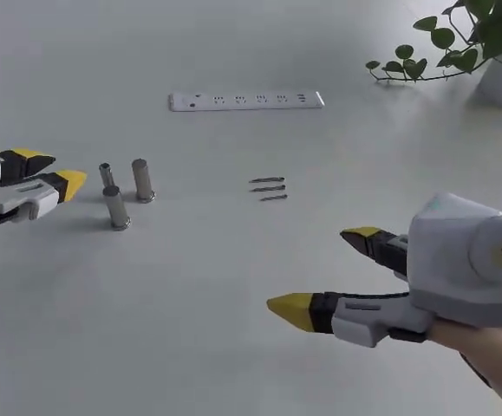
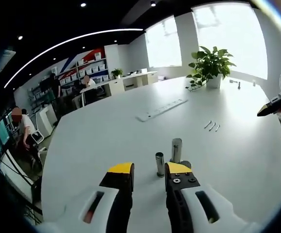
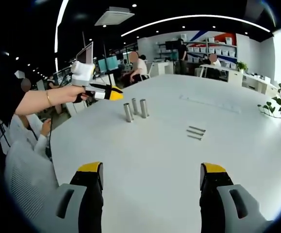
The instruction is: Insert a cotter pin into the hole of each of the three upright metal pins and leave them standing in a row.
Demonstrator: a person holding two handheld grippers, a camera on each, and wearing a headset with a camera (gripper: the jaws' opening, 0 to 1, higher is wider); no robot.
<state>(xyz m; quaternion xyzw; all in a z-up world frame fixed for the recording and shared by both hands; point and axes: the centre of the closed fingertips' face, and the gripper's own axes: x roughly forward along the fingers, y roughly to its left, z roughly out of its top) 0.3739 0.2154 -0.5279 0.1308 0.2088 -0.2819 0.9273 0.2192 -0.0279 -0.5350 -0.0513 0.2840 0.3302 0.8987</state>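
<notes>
Three upright metal pins [image 1: 116,208] [image 2: 176,149] [image 3: 135,107] stand close together on the white table, left of centre in the head view. Three thin cotter pins [image 1: 268,188] [image 2: 212,125] [image 3: 195,132] lie side by side to their right. My left gripper [image 1: 60,171] [image 2: 150,169] hovers just left of the metal pins, open and holding nothing. My right gripper [image 1: 316,269] [image 3: 151,168] is low at the near right, jaws wide open and empty, short of the cotter pins. In the left gripper view one jaw partly hides the nearest metal pin.
A white power strip [image 1: 246,100] lies beyond the pins. A potted plant [image 1: 467,39] stands at the far right corner. The table [image 1: 190,303] spreads bare around the parts. People and shelves are far behind in the gripper views.
</notes>
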